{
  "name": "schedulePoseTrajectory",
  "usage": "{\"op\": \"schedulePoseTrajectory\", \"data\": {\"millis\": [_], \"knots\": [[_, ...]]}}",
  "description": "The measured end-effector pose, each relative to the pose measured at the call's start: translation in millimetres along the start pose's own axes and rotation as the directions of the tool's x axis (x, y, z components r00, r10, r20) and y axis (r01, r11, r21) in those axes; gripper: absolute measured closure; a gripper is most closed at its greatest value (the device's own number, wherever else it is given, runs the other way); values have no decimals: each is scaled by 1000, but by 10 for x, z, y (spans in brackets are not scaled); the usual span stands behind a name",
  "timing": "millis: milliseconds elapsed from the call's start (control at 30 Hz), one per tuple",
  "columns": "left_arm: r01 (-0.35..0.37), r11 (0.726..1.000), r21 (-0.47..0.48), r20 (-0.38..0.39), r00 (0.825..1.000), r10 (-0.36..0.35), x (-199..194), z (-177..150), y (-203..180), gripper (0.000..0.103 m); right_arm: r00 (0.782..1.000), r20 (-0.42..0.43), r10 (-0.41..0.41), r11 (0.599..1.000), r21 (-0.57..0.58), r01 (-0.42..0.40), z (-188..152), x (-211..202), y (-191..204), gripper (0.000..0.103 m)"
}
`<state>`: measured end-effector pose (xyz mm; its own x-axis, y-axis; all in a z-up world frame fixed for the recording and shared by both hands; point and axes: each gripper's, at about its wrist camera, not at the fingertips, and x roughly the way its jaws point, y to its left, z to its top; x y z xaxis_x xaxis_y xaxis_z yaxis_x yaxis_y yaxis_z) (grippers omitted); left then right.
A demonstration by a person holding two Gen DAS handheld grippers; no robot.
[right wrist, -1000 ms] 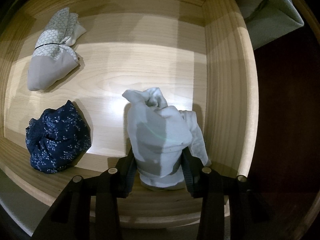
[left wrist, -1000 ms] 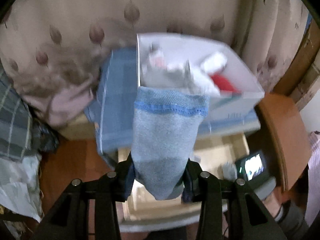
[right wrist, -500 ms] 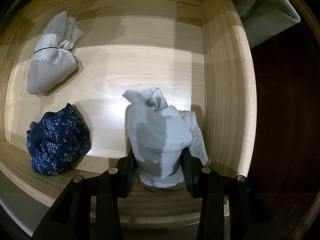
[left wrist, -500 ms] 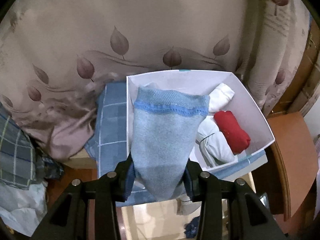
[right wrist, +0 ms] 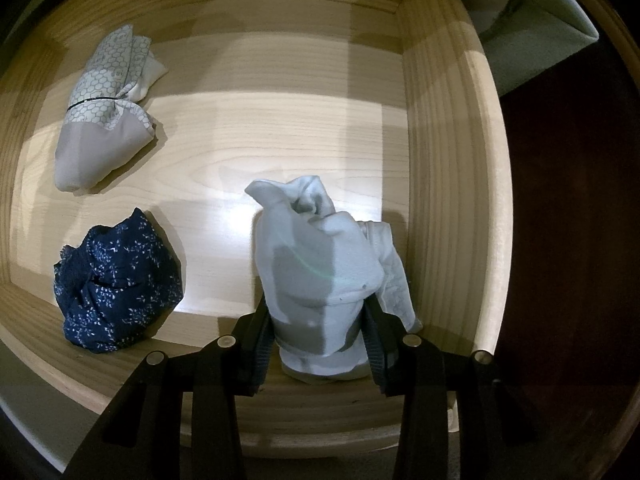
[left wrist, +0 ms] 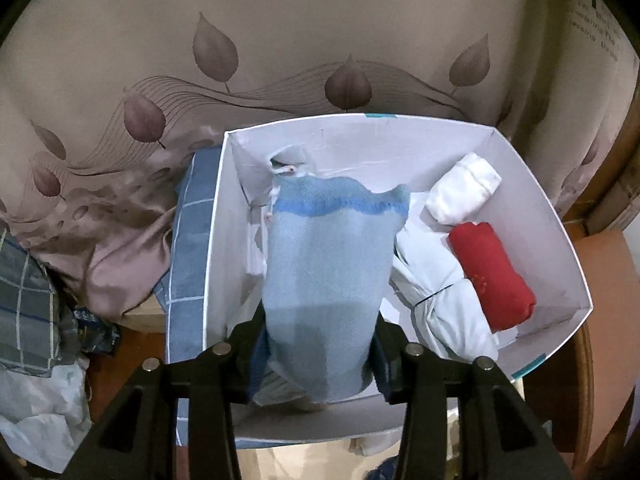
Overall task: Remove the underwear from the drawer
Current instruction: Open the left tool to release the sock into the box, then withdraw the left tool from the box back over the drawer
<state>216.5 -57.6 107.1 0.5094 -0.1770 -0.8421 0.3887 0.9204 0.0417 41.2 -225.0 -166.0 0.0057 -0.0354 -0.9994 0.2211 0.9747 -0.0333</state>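
Note:
My left gripper (left wrist: 320, 344) hangs over a white box (left wrist: 560, 232) with a light blue knitted underwear (left wrist: 328, 272) between its pads. Its jaws are opening, and the cloth still fills the gap and touches both pads. The box holds a red roll (left wrist: 492, 276), a white roll (left wrist: 464, 188) and a pale bundle (left wrist: 444, 304). In the right wrist view, my right gripper (right wrist: 320, 336) points down into a wooden drawer (right wrist: 440, 160), shut on a pale grey-white underwear (right wrist: 316, 256). A navy floral piece (right wrist: 116, 284) and a grey honeycomb-print piece (right wrist: 104, 120) lie to its left.
A beige curtain with leaf print (left wrist: 280, 60) hangs behind the box. A blue checked cloth (left wrist: 188, 240) lies under the box's left side. Plaid fabric (left wrist: 24, 300) and a white plastic bag (left wrist: 36, 420) sit at the far left. A grey box corner (right wrist: 540, 20) shows beyond the drawer.
My left gripper has carried the blue underwear forward until it hangs over the white box, which now looks closer. The right gripper and its pale underwear have not moved.

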Motion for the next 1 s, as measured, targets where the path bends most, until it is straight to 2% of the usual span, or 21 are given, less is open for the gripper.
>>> {"op": "schedulePoseTrajectory", "data": {"millis": [133, 233, 367, 567, 867, 1000], "knots": [[-1, 1000, -5, -19, 1000, 1, 31, 6, 4, 56, 1000, 0, -2, 1000, -2, 2, 1, -7, -19, 66], [-4, 999, -46, -25, 1000, 3, -1, 4, 40, 51, 1000, 0, -3, 1000, -4, 3, 3, -11, -34, 66], [-8, 998, -56, 13, 1000, 8, -124, 17, 64, 43, 1000, 0, -3, 1000, -2, 3, 3, -1, -14, 66], [7, 999, -37, 52, 999, -5, -354, -7, 83, 42, 1000, 0, -4, 1000, -1, 4, 3, 7, 1, 66], [-24, 998, 65, 91, 996, 18, -734, -385, 114, 42, 1000, 0, -6, 1000, -2, 6, 7, 12, 17, 66], [-33, 995, 90, 69, 997, 27, -769, -635, 164, 42, 1000, -1, -7, 1000, -3, 7, 7, 11, 34, 66]]}}
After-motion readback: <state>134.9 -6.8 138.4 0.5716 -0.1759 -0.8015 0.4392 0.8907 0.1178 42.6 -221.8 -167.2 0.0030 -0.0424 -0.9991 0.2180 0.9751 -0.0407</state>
